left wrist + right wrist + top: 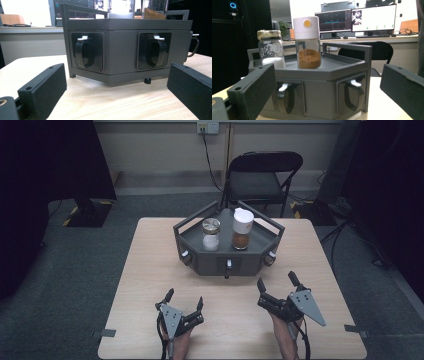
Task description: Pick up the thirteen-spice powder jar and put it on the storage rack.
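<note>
A dark grey hexagonal rack point(200, 262) point(120, 47) point(317, 75) stands at the far middle of the wooden table point(150, 285), with black handles set into its side panels. On its top sit a gold-lidded jar of white powder point(211, 234) point(271, 48) and, to its right, a white-capped jar of brown powder point(242, 228) point(308, 42). My left gripper point(185, 301) point(115, 100) is open near the front edge, aimed at the rack. To the right, my right gripper point(277, 283) point(327, 97) is open too. Both hold nothing.
A black folding chair point(262, 177) stands behind the table. A dark stand base point(90, 212) sits on the floor at the far left, and cables point(340, 227) lie at the far right. Bare tabletop stretches left and right of the rack.
</note>
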The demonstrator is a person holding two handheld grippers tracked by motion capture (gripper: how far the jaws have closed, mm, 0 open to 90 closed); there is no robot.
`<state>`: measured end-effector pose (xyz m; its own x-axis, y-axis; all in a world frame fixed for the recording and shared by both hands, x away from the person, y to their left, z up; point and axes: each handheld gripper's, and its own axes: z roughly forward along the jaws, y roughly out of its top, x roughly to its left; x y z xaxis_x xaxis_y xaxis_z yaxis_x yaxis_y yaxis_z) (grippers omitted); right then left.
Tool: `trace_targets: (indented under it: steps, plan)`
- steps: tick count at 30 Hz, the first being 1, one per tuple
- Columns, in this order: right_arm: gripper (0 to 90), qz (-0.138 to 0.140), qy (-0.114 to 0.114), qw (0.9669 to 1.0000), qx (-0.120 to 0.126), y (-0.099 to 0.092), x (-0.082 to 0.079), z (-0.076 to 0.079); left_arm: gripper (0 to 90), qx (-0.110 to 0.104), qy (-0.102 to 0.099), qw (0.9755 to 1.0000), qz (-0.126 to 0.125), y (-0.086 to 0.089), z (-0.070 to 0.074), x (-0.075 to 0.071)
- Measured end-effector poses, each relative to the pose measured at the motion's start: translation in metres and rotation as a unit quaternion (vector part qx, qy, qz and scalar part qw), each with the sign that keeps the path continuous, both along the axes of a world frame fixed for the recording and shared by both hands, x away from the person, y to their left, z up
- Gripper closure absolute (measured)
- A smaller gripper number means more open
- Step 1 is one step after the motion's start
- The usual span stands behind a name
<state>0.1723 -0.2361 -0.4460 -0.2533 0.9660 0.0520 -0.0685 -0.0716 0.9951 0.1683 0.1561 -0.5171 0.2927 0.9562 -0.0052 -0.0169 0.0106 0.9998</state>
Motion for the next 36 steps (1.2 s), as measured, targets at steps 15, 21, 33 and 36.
trace_targets:
  steps: [15,21,33,36]
  plan:
    - [0.0,-0.013,0.01,0.9996,-0.023,-0.001,-0.021,-0.025,1.9,0.0,0.0,1.0,0.002,0.0,0.0,0.0]
    - [0.0,-0.021,0.013,0.9994,-0.024,0.002,-0.03,-0.035,1.8,0.0,0.0,1.0,0.002,0.0,0.0,0.0]
    - [0.0,-0.033,0.02,0.9988,-0.031,0.003,-0.032,-0.056,1.8,0.0,0.0,1.0,0.003,-0.001,0.0,0.0]
    - [0.0,-0.036,0.019,0.9986,-0.033,0.003,-0.033,-0.058,1.8,0.0,0.0,1.0,0.003,-0.001,0.0,-0.001]
